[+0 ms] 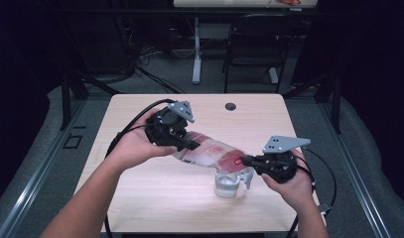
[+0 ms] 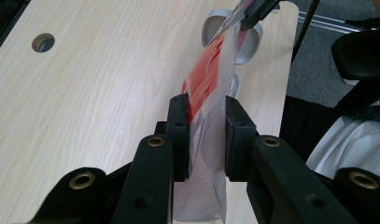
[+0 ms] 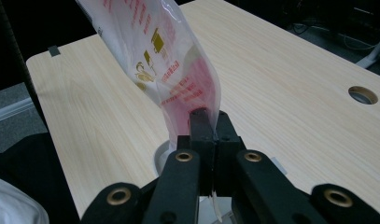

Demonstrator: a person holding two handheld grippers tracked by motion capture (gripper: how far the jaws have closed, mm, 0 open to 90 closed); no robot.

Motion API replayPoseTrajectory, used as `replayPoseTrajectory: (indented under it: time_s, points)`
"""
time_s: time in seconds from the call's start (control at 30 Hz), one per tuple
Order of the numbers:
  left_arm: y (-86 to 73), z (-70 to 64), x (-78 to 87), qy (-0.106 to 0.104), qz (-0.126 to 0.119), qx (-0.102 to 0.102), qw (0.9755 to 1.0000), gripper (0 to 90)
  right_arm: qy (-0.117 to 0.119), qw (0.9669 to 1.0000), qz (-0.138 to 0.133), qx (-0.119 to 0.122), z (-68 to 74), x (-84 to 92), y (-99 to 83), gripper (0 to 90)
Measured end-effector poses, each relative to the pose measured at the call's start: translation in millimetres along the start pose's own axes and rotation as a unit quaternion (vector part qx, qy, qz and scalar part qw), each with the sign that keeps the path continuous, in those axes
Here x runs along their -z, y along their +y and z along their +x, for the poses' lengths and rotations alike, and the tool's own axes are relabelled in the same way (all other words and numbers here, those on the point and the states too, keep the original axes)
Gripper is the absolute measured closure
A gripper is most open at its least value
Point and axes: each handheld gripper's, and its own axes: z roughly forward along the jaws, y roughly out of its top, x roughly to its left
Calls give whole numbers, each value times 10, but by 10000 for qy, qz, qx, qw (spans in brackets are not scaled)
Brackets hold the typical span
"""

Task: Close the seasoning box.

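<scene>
A clear plastic bag (image 1: 212, 152) with red and gold print is stretched between both grippers above the table. My left gripper (image 1: 188, 144) is shut on one end of the bag (image 2: 207, 135), whose film fills the gap between the jaws. My right gripper (image 1: 245, 160) is shut on the other end of the bag (image 3: 171, 74), pinching a thin edge. Below that end stands a clear glass cup (image 1: 227, 183) on the table, and its rim (image 2: 214, 18) lies under the bag's far end in the left gripper view.
The light wooden table (image 1: 150, 193) has a round cable hole (image 1: 231, 106) near its far edge. A black chair (image 1: 259, 44) and a white desk leg (image 1: 196, 49) stand on the floor beyond the table. Cables trail from both grippers.
</scene>
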Motion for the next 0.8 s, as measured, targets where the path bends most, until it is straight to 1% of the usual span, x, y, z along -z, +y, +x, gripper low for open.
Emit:
replayPoseTrajectory:
  time_s: [0.17, 0.23, 0.4, 0.6, 0.7, 0.8]
  points:
    - [-12, 8, -3, -33, -7, 11, 10000, 761, -33, 10000, 26, 50, 7, 24, 12, 900]
    - [-32, 14, 2, -68, -8, 32, 10000, 761, 4, 10000, 35, 55, 12, 27, 15, 900]
    - [-86, 30, 26, -71, 0, 100, 9999, 762, 119, 9999, 49, 74, 49, -1, 31, 900]
    - [-121, 36, 5, -69, -12, 111, 9999, 757, 95, 9999, 5, 44, 37, -28, 29, 900]
    - [-175, 52, -8, -99, -74, 157, 9998, 752, 106, 9999, -25, 70, 41, -20, 36, 900]
    - [-235, 69, -37, -123, -81, 194, 9997, 751, 107, 9999, -47, 72, 45, -31, 37, 900]
